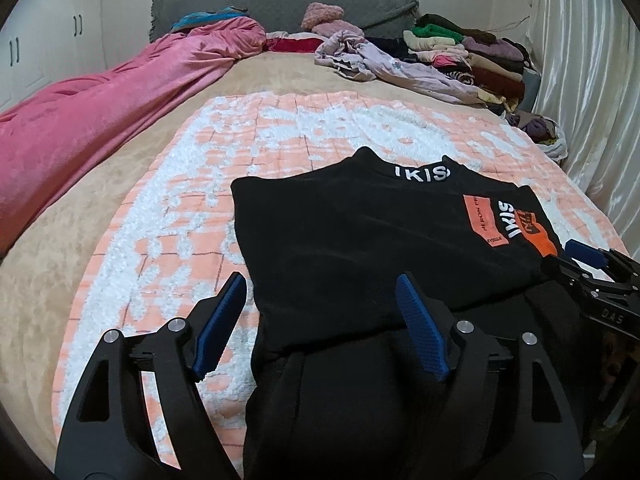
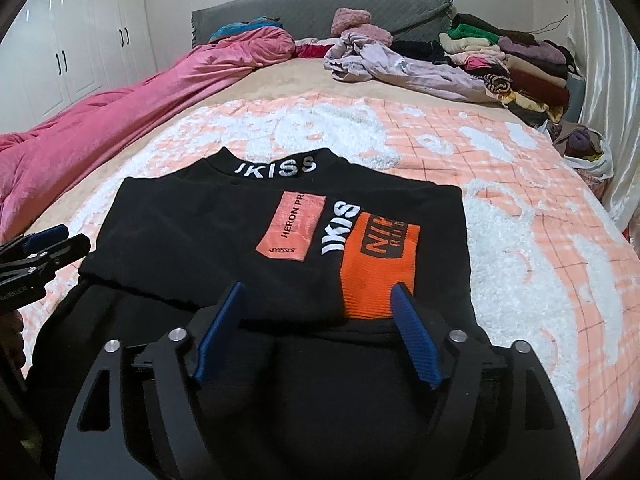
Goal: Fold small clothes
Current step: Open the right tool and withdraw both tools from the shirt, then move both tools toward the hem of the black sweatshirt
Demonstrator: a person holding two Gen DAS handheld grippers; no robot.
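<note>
A small black top with white lettering on its collar and orange patches lies folded on a peach and white blanket. My left gripper hovers over the top's near left edge, jaws open, and nothing is between the blue pads. Over the near right part, just short of the orange patch, my right gripper is also open and holds nothing. A second black layer of the top lies under both grippers. Each gripper shows at the edge of the other's view: right gripper, left gripper.
A pink duvet runs along the bed's left side. At the far end lie a crumpled lilac garment, a stack of folded clothes and a grey headboard. A white curtain hangs at the right, and white wardrobes stand at the left.
</note>
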